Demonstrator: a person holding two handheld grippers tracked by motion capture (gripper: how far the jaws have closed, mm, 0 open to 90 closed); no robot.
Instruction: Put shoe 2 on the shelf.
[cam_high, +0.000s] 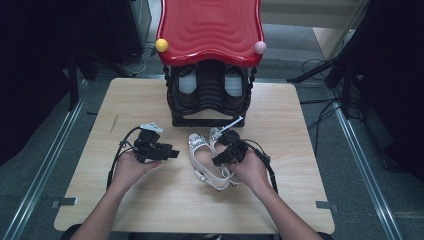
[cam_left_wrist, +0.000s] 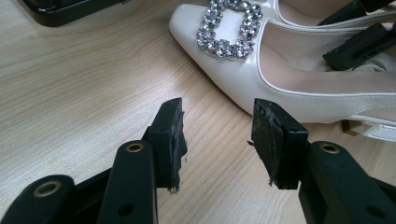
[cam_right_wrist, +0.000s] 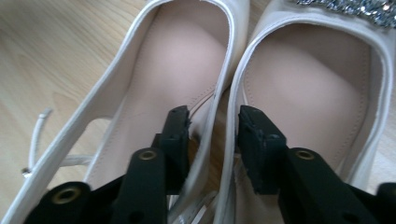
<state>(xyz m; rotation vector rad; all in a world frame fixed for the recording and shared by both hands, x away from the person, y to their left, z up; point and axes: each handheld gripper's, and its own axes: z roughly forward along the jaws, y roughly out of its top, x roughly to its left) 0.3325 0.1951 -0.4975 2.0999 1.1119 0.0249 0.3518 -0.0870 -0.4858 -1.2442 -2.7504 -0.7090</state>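
Two white slingback shoes with rhinestone buckles lie side by side at the table's middle, one (cam_high: 199, 152) to the left and the other (cam_high: 218, 136) to the right. My right gripper (cam_high: 216, 161) reaches in from their heel end. In the right gripper view, one jaw sits inside each shoe (cam_right_wrist: 154, 70) (cam_right_wrist: 308, 79). The two adjoining side walls stand between the pads of the right gripper (cam_right_wrist: 214, 116), with a little slack, so it is open. My left gripper (cam_high: 175, 152) rests left of the shoes. The left gripper (cam_left_wrist: 218, 112) is open over bare wood, beside the nearer shoe's toe (cam_left_wrist: 289, 88).
A black shoe rack (cam_high: 210, 107) with a red wavy top (cam_high: 210, 25) stands at the table's far middle and holds dark shoes (cam_high: 187, 82). A yellow ball (cam_high: 161, 45) and a pink ball (cam_high: 260, 47) sit on its corners. Bare wooden table (cam_high: 150, 200) lies on both sides.
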